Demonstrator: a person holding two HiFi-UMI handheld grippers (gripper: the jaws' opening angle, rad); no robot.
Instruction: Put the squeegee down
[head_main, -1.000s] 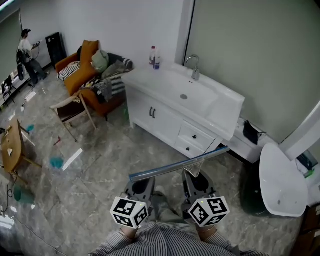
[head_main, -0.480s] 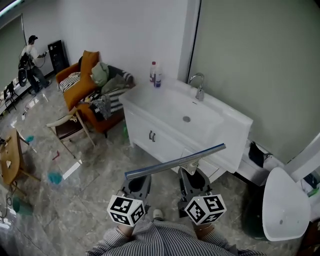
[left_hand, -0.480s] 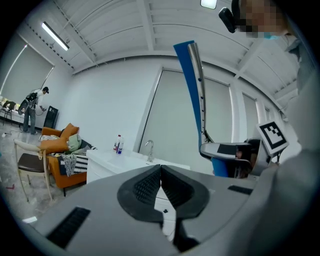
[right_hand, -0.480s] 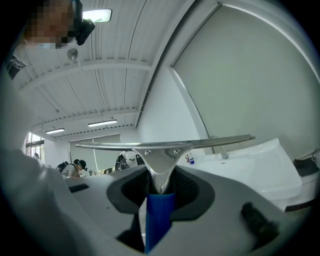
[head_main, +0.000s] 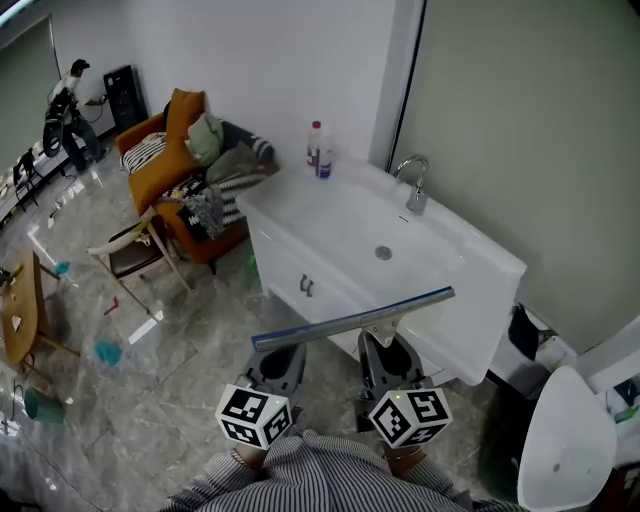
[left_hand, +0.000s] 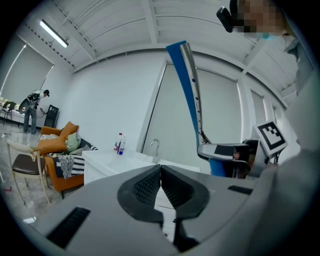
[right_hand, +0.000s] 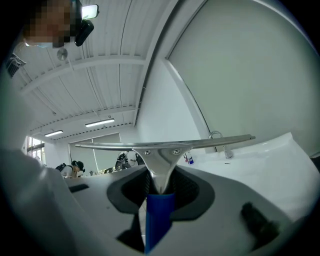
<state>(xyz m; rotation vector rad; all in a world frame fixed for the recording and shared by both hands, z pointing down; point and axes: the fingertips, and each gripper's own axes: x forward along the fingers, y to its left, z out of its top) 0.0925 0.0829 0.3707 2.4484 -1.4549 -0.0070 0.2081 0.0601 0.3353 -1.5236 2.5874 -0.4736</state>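
Squeegee (head_main: 350, 322) is pinched in right gripper (head_main: 386, 347) jaws, left gripper (head_main: 283, 363) jaws pressed together, empty; carry step judged in hand, lowering onto desk (head_main: 478, 262) by sink (head_main: 350, 225) req'd next.

Left gripper (head_main: 281, 362) and right gripper (head_main: 388, 348) advance toward sink cabinet (head_main: 480, 262); squeegee (head_main: 355, 320), earlier mostly over floor, now crosses cabinet front. Toilet (head_main: 560, 450) slides toward lower-right corner.
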